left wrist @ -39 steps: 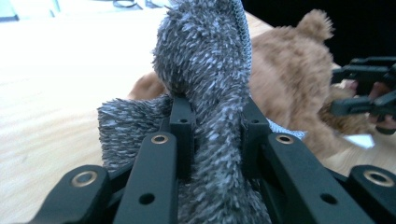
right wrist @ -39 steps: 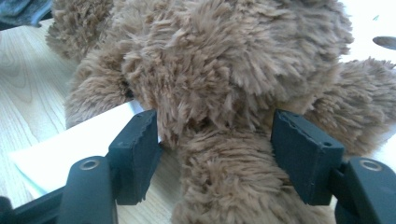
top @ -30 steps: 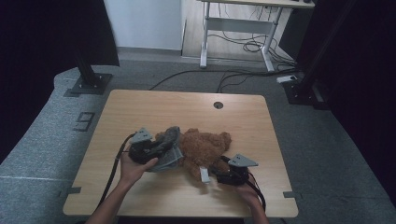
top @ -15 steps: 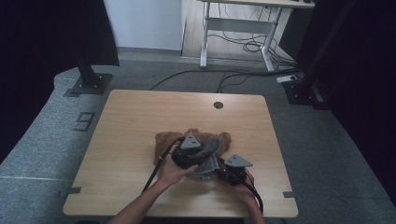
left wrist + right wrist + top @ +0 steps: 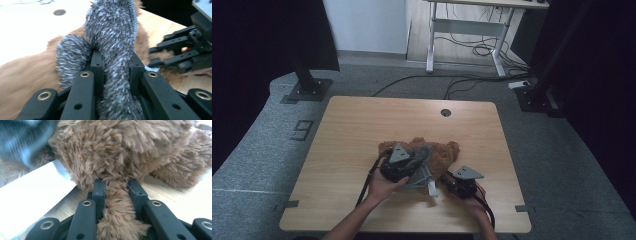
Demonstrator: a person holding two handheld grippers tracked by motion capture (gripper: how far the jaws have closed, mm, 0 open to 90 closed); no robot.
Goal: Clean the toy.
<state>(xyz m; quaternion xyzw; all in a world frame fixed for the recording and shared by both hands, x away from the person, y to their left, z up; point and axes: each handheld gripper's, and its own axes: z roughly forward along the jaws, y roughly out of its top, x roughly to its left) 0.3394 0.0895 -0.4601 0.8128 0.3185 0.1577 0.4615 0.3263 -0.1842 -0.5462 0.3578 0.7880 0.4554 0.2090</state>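
Observation:
A brown plush bear (image 5: 444, 152) lies on the wooden table (image 5: 362, 125) with a grey fuzzy cloth (image 5: 423, 159) draped over it. My left gripper (image 5: 413, 162) is over the bear's left part. In the left gripper view it (image 5: 115, 62) is shut on a fold of the grey cloth (image 5: 115, 35), with the bear (image 5: 30, 72) beneath. My right gripper (image 5: 446, 178) sits at the bear's near right side. Its jaws (image 5: 117, 186) have just been closing and now pinch a brown plush limb of the bear (image 5: 120, 147). The right gripper (image 5: 153, 56) also appears in the left gripper view.
A white tag (image 5: 432, 188) sticks out beside the bear's near edge. A round cable hole (image 5: 445, 112) sits in the table's far side. Beyond the table stand a black stand base (image 5: 304, 90) and a desk frame (image 5: 467, 35) with cables on the floor.
My left gripper has carried the grey cloth to the right, from the bear's left side onto the bear. The right hand has stayed put, its jaws now closed on the plush limb.

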